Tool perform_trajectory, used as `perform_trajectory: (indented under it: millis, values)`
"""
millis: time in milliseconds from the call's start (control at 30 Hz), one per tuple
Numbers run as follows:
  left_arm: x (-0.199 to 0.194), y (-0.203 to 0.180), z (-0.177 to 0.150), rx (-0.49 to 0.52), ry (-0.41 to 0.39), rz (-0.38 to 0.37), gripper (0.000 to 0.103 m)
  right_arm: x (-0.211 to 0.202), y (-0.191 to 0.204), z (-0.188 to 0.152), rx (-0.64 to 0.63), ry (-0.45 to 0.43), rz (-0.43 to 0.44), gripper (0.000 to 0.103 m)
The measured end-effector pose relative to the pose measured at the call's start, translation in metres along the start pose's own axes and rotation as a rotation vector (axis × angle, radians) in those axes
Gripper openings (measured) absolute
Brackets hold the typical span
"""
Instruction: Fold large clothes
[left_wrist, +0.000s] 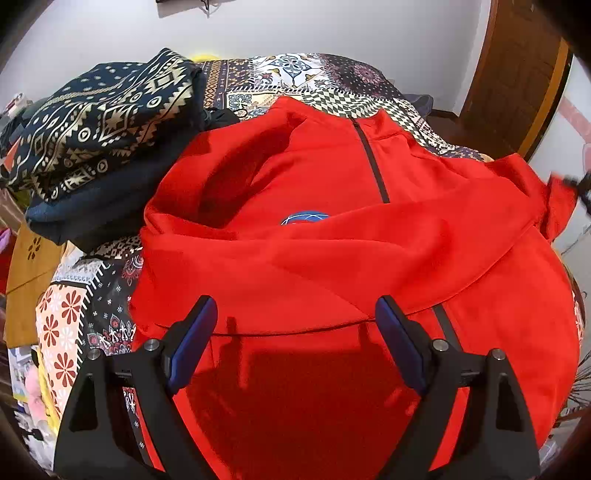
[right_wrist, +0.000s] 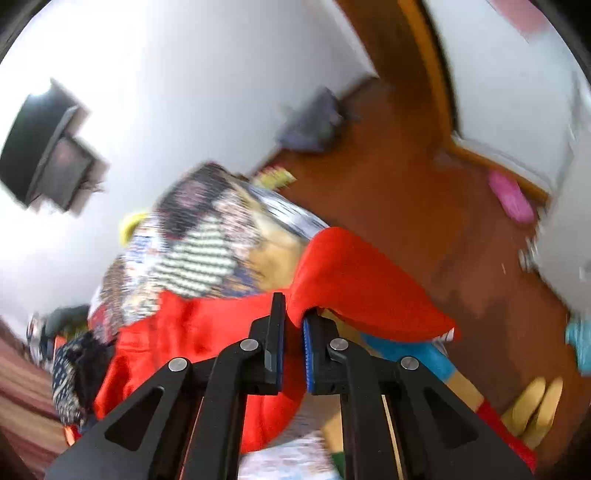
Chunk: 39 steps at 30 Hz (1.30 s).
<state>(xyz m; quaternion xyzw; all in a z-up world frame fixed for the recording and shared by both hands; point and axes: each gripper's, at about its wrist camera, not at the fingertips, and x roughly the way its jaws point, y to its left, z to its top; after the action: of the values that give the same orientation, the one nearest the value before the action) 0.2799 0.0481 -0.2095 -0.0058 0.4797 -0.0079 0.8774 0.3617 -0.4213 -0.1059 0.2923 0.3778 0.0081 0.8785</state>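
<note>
A large red zip-neck top (left_wrist: 332, 236) lies spread on the patterned bedspread (left_wrist: 295, 74), its lower part folded up over a blue chest logo (left_wrist: 304, 218). My left gripper (left_wrist: 295, 317) is open and empty, hovering just above the red cloth near its hem seam. My right gripper (right_wrist: 293, 317) is shut on a fold of the red top (right_wrist: 354, 280), lifting it; it shows in the left wrist view at the far right (left_wrist: 576, 184), holding the sleeve end. The right wrist view is motion-blurred.
A stack of folded dark patterned clothes (left_wrist: 107, 122) sits at the bed's back left, beside the red top. A brown wooden door (left_wrist: 517, 74) and brown floor (right_wrist: 424, 184) lie to the right. A pink object (right_wrist: 511, 197) lies on the floor.
</note>
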Motion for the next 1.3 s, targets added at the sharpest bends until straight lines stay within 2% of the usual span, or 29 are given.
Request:
perform_trajectory:
  millis: [67,200,267,400,467,633,733,800,933,1100,1233,1300]
  values:
    - [-0.001,0.002,-0.001,-0.005,0.0,-0.003,0.087,-0.018,0.034,0.001,-0.086,-0.049,0.056,0.007]
    - [-0.003,0.005,-0.003,-0.005,-0.005,-0.004,0.087,-0.033,0.091,-0.013,-0.239,-0.051,0.183,0.007]
    - [-0.006,0.007,-0.004,-0.007,-0.009,-0.005,0.087,-0.031,0.113,-0.027,-0.292,0.004,0.273,0.007]
    - [-0.008,0.011,-0.005,-0.016,-0.012,-0.009,0.087,-0.01,0.142,-0.059,-0.387,0.132,0.346,0.007]
    - [-0.008,0.012,-0.007,-0.02,-0.009,-0.011,0.087,0.011,0.15,-0.082,-0.44,0.219,0.336,0.008]
    - [-0.008,0.015,-0.008,-0.021,-0.002,-0.02,0.087,0.058,0.147,-0.124,-0.508,0.42,0.25,0.01]
    - [-0.008,0.014,-0.003,-0.023,-0.001,-0.036,0.087,0.066,0.139,-0.137,-0.508,0.498,0.209,0.011]
    - [-0.008,0.01,0.003,-0.021,0.0,-0.05,0.087,0.057,0.132,-0.142,-0.518,0.519,0.191,0.013]
    - [-0.01,-0.01,0.025,0.017,-0.012,-0.082,0.087,0.043,0.122,-0.141,-0.564,0.492,0.18,0.021]
    - [-0.01,-0.054,0.062,0.092,-0.023,-0.158,0.087,0.02,0.106,-0.129,-0.563,0.417,0.172,0.024]
    - [-0.001,-0.096,0.095,0.166,-0.021,-0.227,0.087,0.0,0.089,-0.114,-0.573,0.287,0.061,0.025]
    - [0.008,-0.121,0.112,0.204,-0.01,-0.261,0.087,-0.006,0.077,-0.106,-0.553,0.254,0.036,0.027]
